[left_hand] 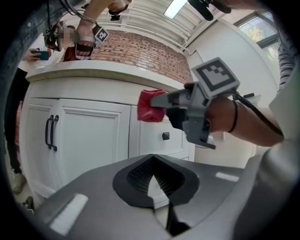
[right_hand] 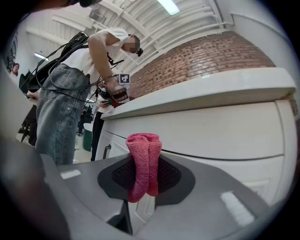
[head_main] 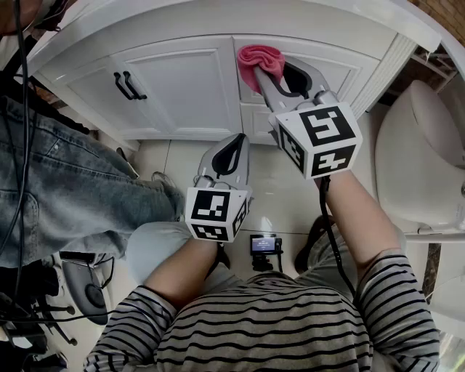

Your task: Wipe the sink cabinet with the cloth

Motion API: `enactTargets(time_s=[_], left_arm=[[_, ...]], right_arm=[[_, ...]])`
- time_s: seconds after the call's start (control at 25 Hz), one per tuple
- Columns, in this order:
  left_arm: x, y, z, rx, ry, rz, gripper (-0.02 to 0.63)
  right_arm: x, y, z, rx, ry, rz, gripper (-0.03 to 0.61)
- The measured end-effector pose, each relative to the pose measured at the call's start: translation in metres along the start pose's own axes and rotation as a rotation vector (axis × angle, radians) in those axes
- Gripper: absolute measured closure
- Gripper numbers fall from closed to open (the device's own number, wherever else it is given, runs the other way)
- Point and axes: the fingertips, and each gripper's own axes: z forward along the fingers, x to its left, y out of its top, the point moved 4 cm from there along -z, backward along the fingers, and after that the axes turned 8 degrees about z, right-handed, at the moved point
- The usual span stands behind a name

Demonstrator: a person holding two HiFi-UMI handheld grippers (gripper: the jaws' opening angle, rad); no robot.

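nearest the body, the left gripper hangs low over the floor tiles, well apart from the woodwork, its jaws drawn together on nothing. ahead and higher, the right gripper reaches forward with its jaws clamped on the pink cloth, which bunches out past the tips in a folded wad. the wad sits against the top of the drawer front of the sink cabinet, just under the front edge of the counter and nearer its right corner than its left. from the left gripper view it looks to be touching the panel, beside the seam with the door. the knob lies below the cloth, apart from it. the wiping step seems to be in hand at the upper left of that drawer, with much of the cabinet face left to do, as far as i can judge. the next move calls for steady pressure and a sideways sweep under the counter edge toward the right corner. lower passes would follow, steering round the knob and the two dark handles toward the left corner.
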Motion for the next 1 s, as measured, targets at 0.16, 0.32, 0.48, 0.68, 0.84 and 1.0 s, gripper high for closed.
enactTargets(time_s=[0.16, 0.32, 0.48, 0.68, 0.84, 1.0], left_arm=[[0.004, 0.000, -0.003, 0.004, 0.005, -0.005, 0.614], [0.007, 0.001, -0.007, -0.001, 0.006, -0.006, 0.614], [0.006, 0.001, -0.007, 0.002, -0.001, -0.009, 0.614], [0.000, 0.000, -0.005, 0.006, -0.014, 0.007, 0.614], [-0.009, -0.003, -0.003, 0.021, -0.032, 0.028, 0.614], [-0.016, -0.006, -0.003, 0.031, -0.043, 0.052, 0.614]], right_arm=[[0.005, -0.001, 0.045, 0.042, -0.024, -0.037, 0.486], [-0.004, -0.002, 0.049, 0.050, -0.045, -0.038, 0.485], [-0.033, -0.005, 0.021, 0.045, -0.108, -0.034, 0.483], [-0.101, -0.011, -0.045, 0.048, -0.268, -0.012, 0.482], [-0.155, -0.013, -0.096, 0.060, -0.411, 0.000, 0.480], [-0.185, -0.017, -0.127, 0.067, -0.512, 0.022, 0.479]])
